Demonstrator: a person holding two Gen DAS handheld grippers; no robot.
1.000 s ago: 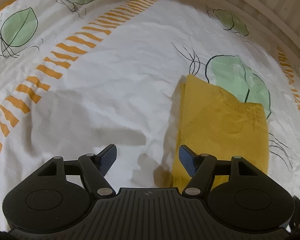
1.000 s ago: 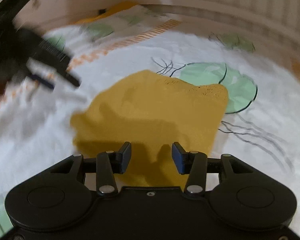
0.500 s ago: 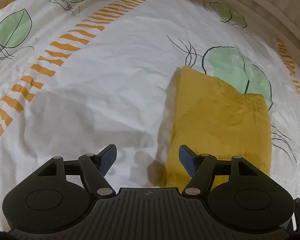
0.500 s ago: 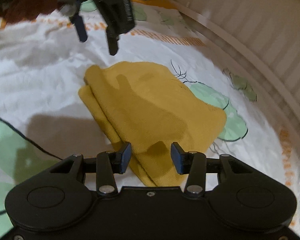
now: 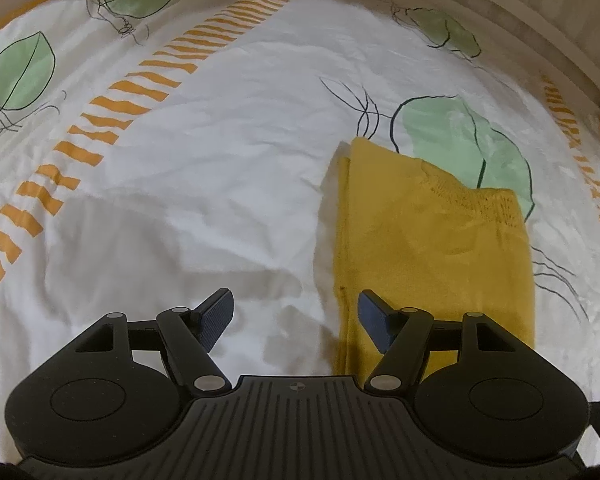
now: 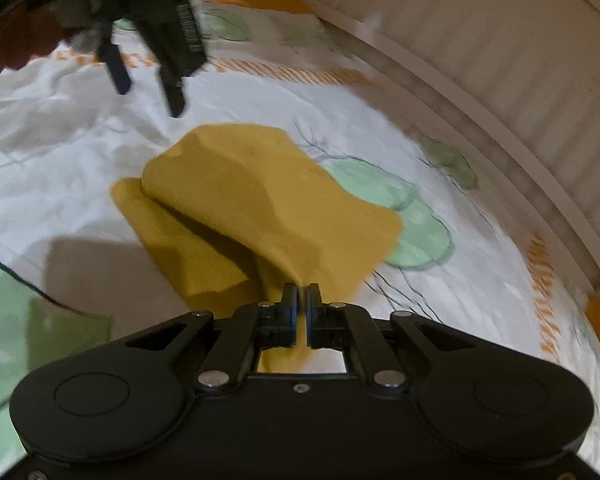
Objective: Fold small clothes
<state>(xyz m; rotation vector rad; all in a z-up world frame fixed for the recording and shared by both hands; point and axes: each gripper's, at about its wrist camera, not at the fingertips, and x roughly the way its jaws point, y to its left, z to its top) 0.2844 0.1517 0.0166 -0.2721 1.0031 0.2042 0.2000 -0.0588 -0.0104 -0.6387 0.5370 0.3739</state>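
A folded mustard-yellow garment (image 5: 432,240) lies on the white bedsheet (image 5: 204,168), right of centre in the left wrist view. My left gripper (image 5: 296,312) is open and empty, hovering over the sheet with its right finger above the garment's near left edge. In the right wrist view my right gripper (image 6: 301,300) is shut on the near edge of the garment (image 6: 260,200) and lifts its top layer. The left gripper (image 6: 148,76) shows there at the top left, above the sheet beyond the garment.
The sheet carries green leaf prints (image 5: 464,148) and an orange striped band (image 5: 112,112). A pale ribbed headboard or wall (image 6: 520,80) runs along the bed's far right side. A dark red cloth (image 6: 16,48) shows at the top left.
My right gripper has closed on the garment's near edge and raised its top layer. My left gripper stays open and has barely shifted.
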